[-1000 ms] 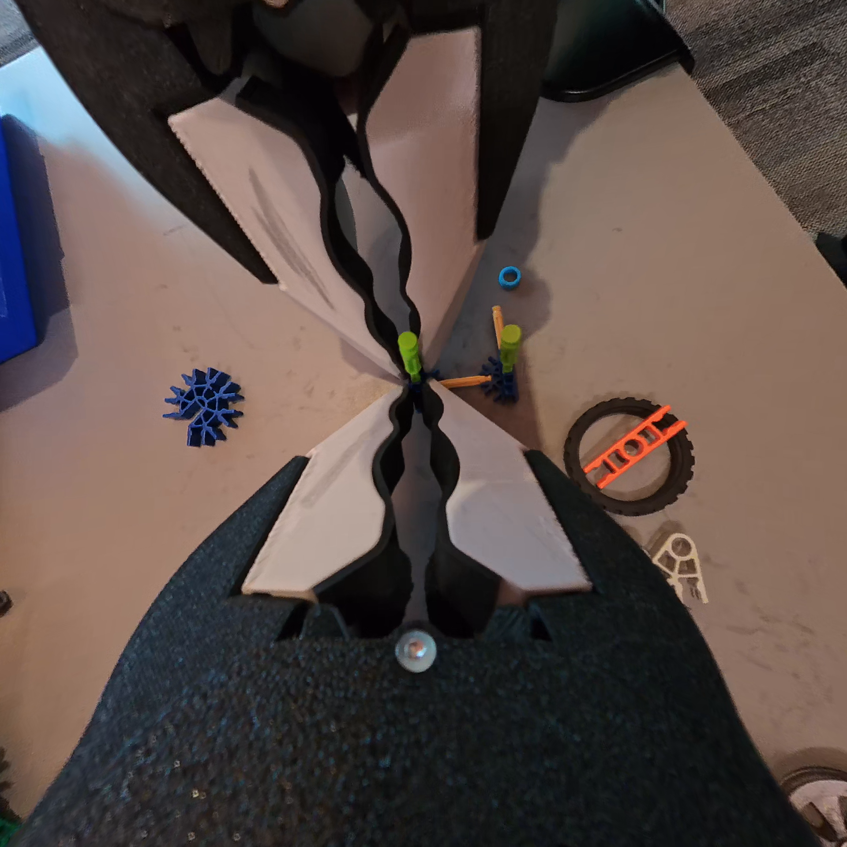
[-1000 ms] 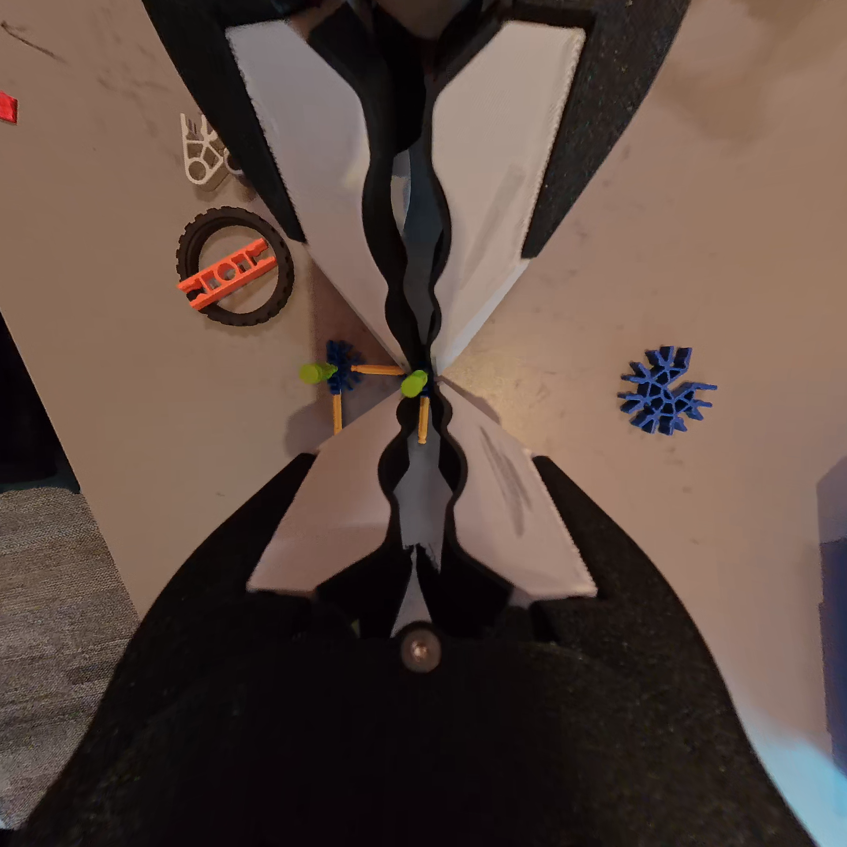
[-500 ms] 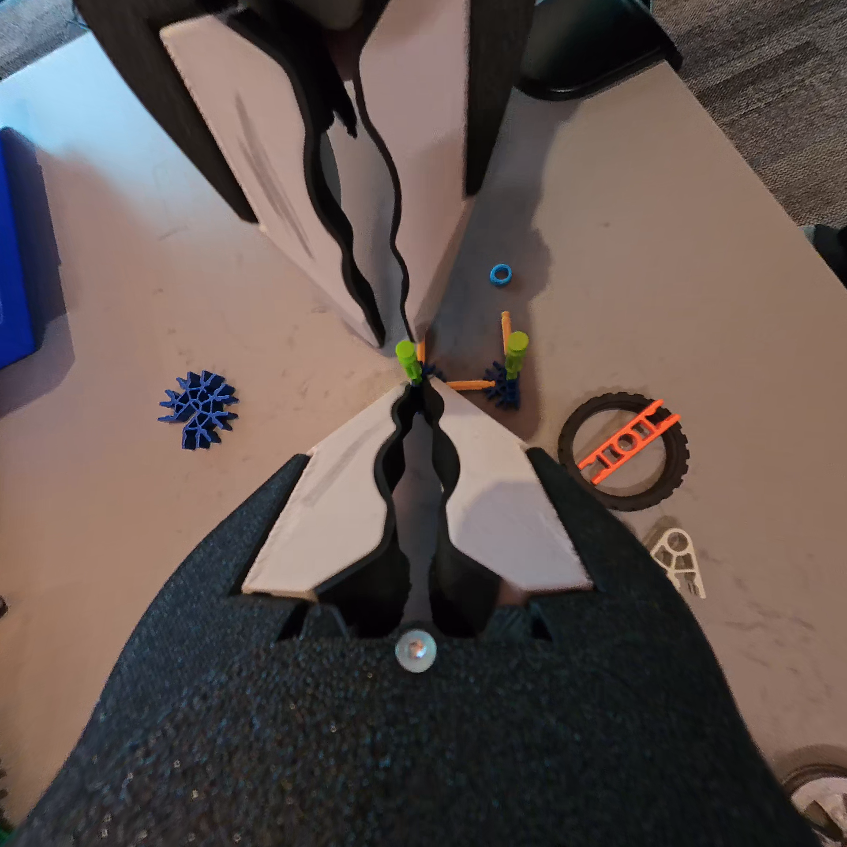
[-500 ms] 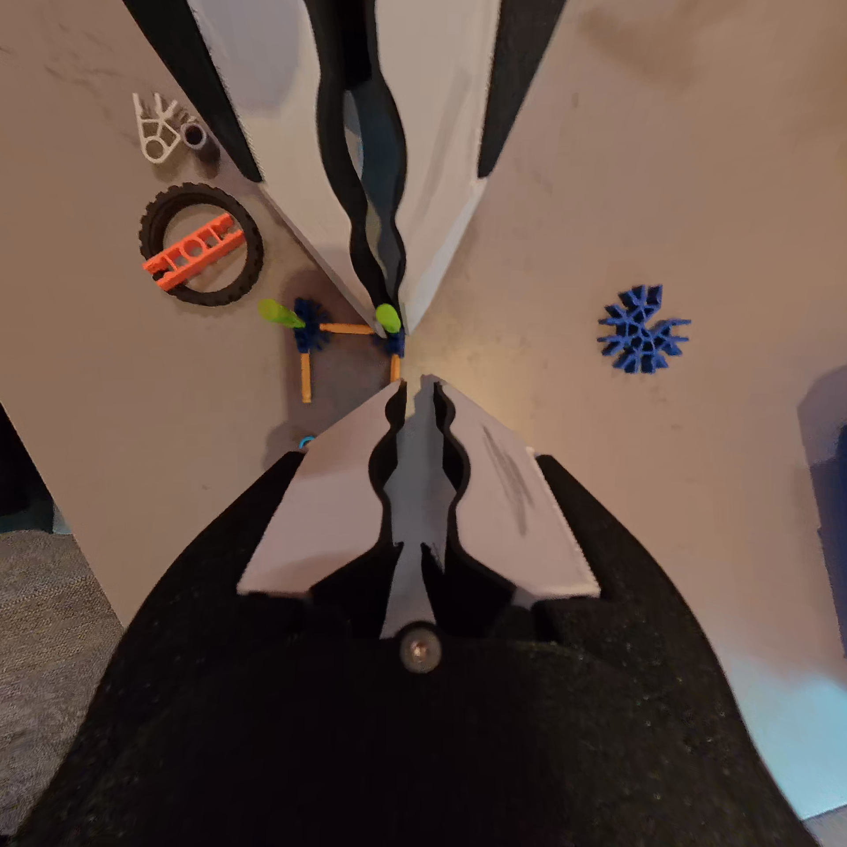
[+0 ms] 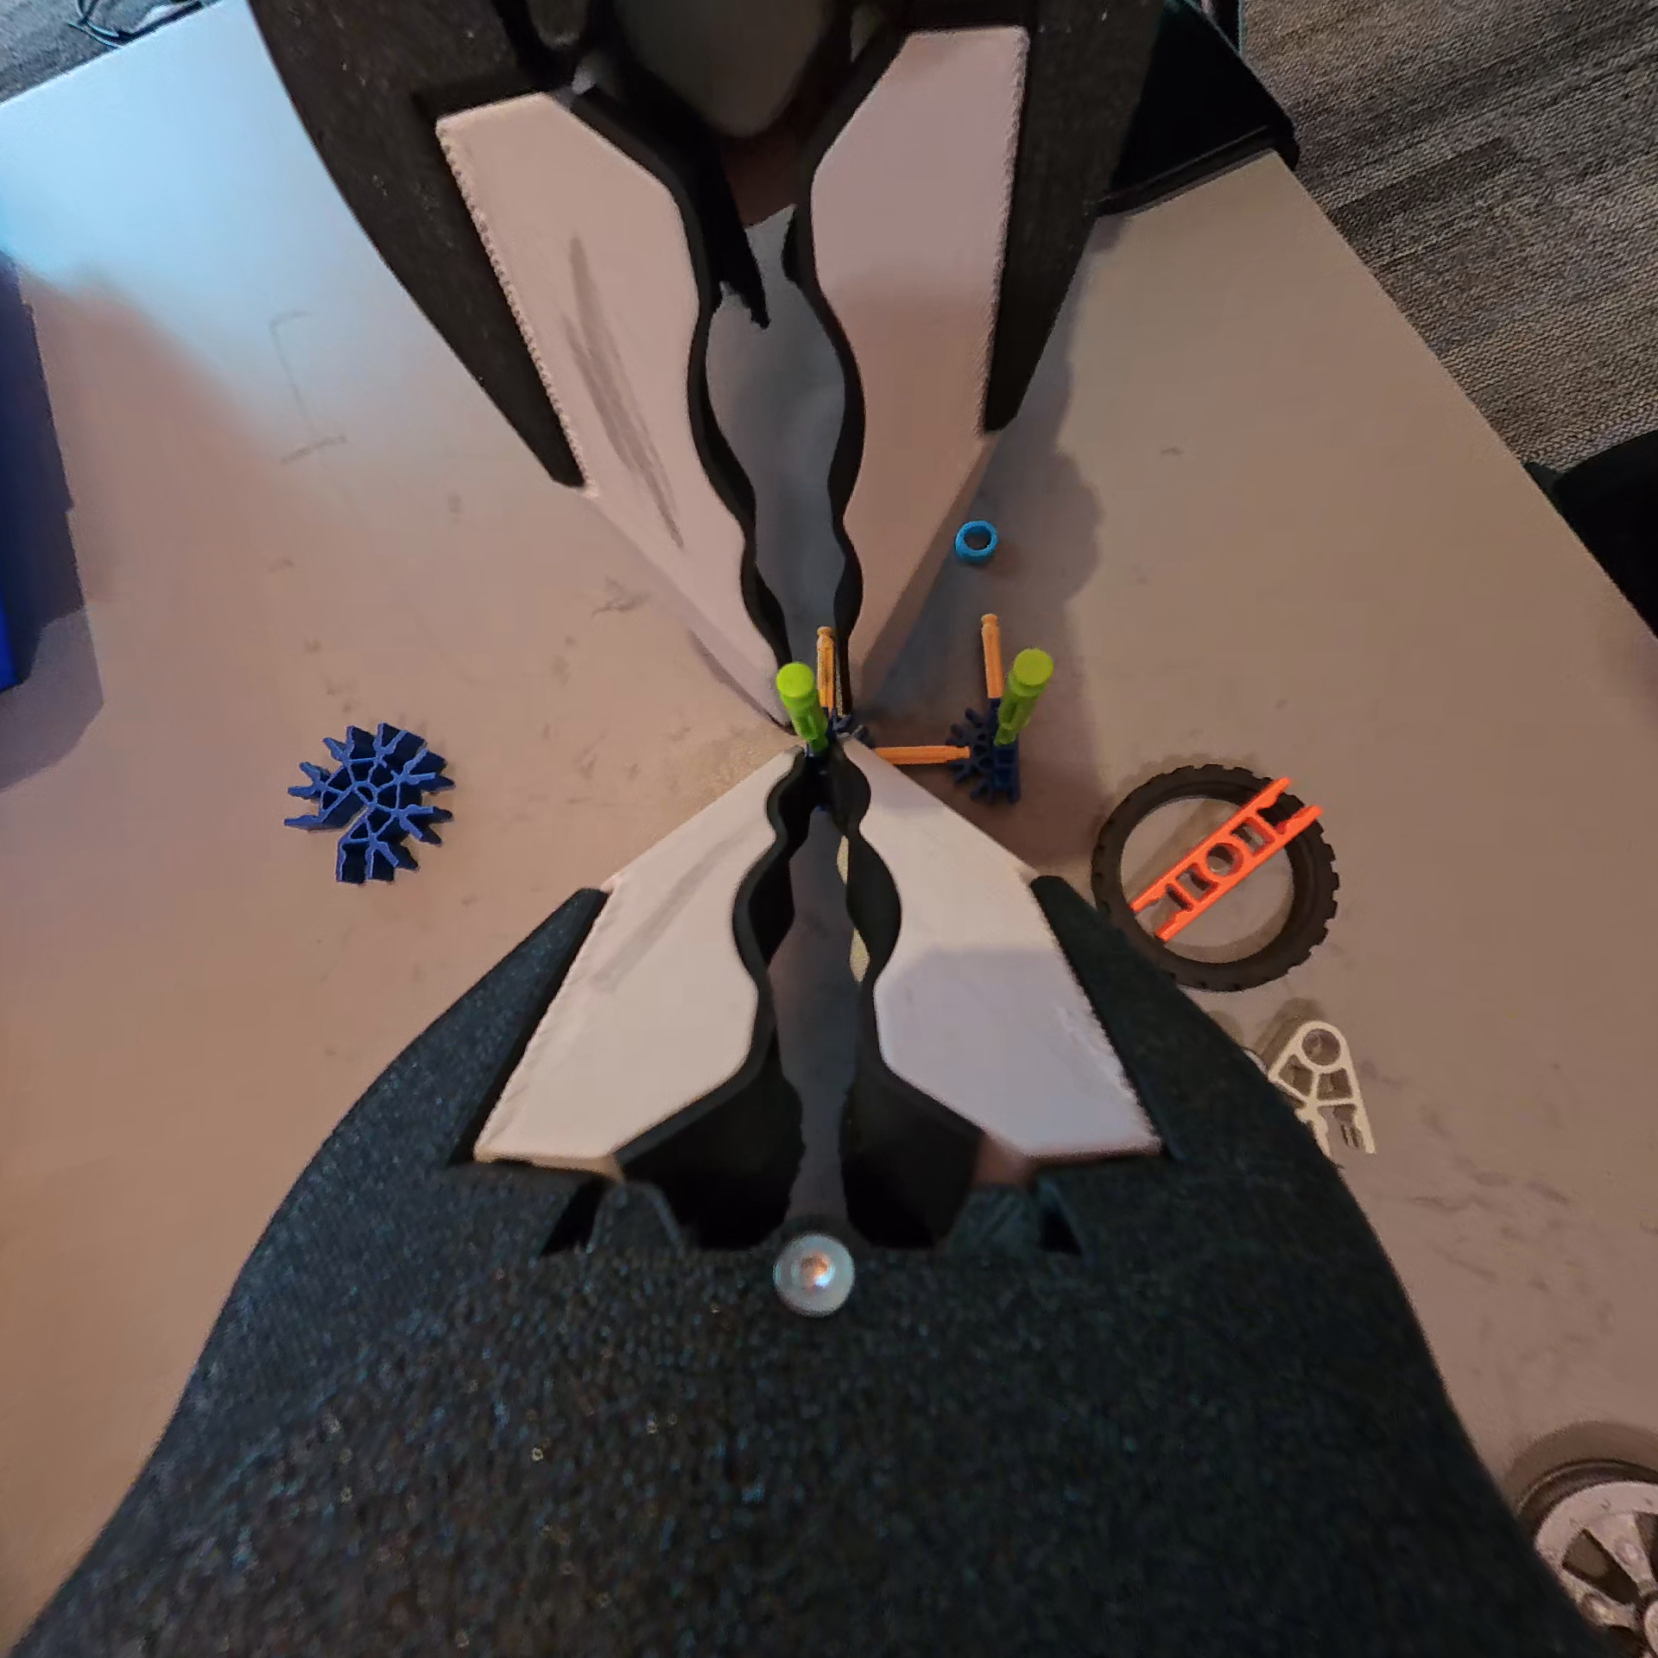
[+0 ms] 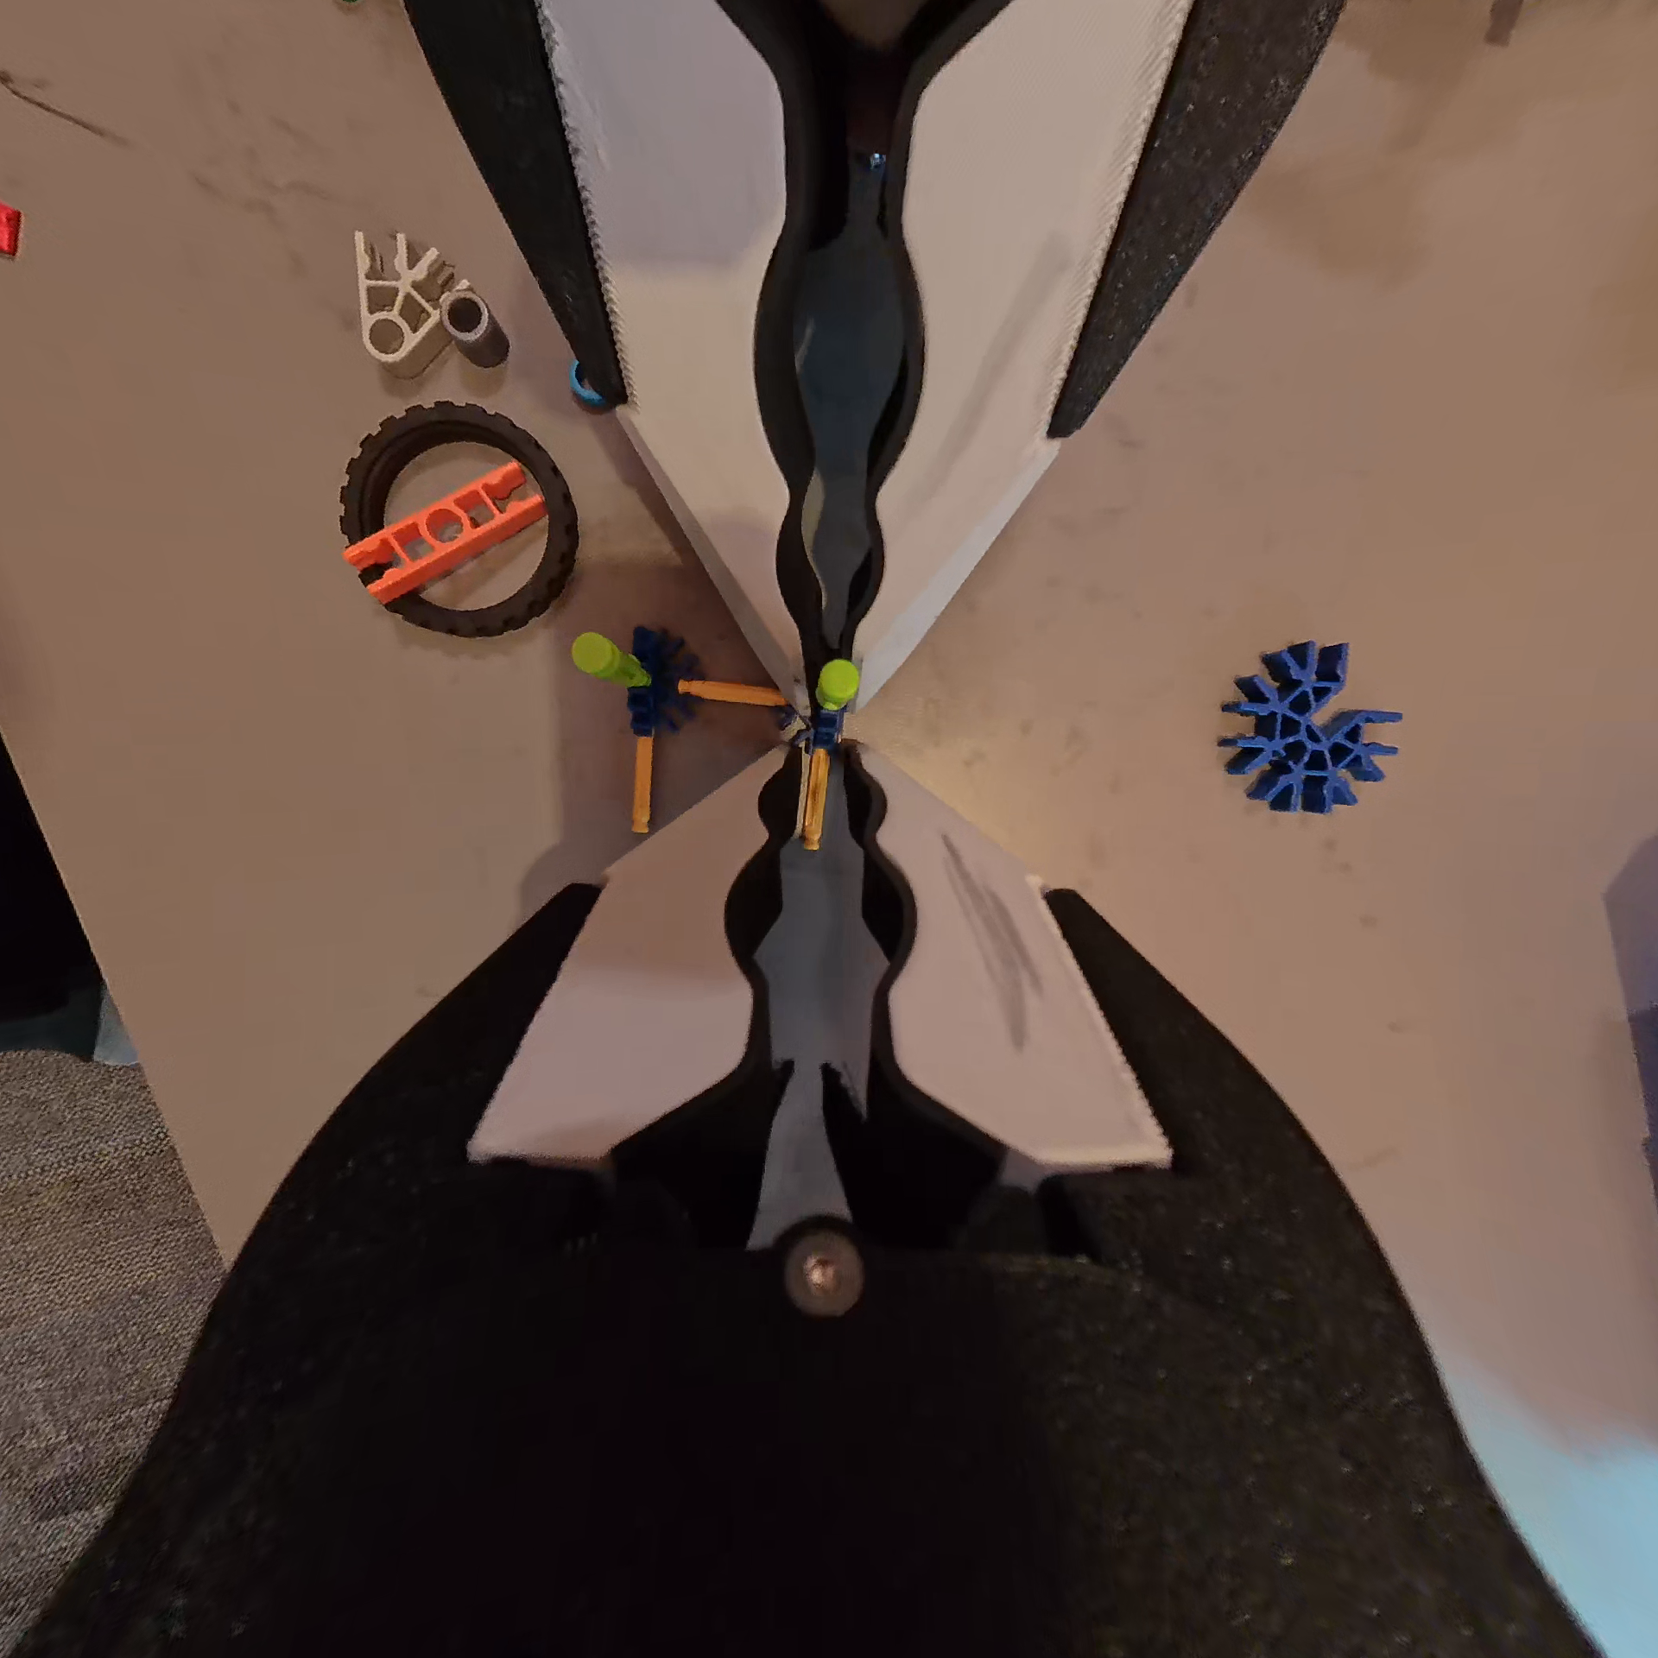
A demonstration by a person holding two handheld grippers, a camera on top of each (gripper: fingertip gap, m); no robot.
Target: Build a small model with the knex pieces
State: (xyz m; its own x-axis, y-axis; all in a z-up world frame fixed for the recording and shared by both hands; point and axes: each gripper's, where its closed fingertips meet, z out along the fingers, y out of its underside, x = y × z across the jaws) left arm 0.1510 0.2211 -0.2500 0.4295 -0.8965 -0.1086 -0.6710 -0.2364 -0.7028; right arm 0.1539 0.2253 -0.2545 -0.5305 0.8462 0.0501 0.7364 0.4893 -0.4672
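both grippers meet tip to tip over a small construction-toy assembly (image 5: 906, 731) on the tan table (image 5: 538, 574). the left gripper (image 5: 821, 763) has its fingers drawn nearly together, pinching the near dark blue connector (image 5: 830, 728) at the very tips; a lime green peg (image 5: 801, 695) stands up from that connector, just above the fingertips. the right gripper (image 6: 821, 749) comes in from the opposite side, its fingers also closed down to a narrow slit, an orange rod (image 6: 815, 794) lying in the gap between them; whether the pads actually press on it, cannot tell. a second orange rod (image 5: 920, 754) runs sideways from the held connector to a second blue connector (image 5: 991, 763), which carries its own tilted lime peg (image 5: 1023, 691) and another orange rod (image 5: 990, 655). the assembly sits low on the table. a loose blue snowflake connector (image 5: 368, 801) lies well apart on the table. on the other side of the assembly, a black rubber tyre (image 5: 1216, 875) lies flat with an orange flat piece (image 5: 1225, 857) resting across it. just beyond the tyre, a white connector (image 5: 1319, 1086) and, in the right wrist view, a short dark tube (image 6: 475, 327) touching it. a small light blue ring (image 5: 976, 543) lies beside the right gripper's finger. dark blue bin edge (image 5: 22, 502) at the table's margin.
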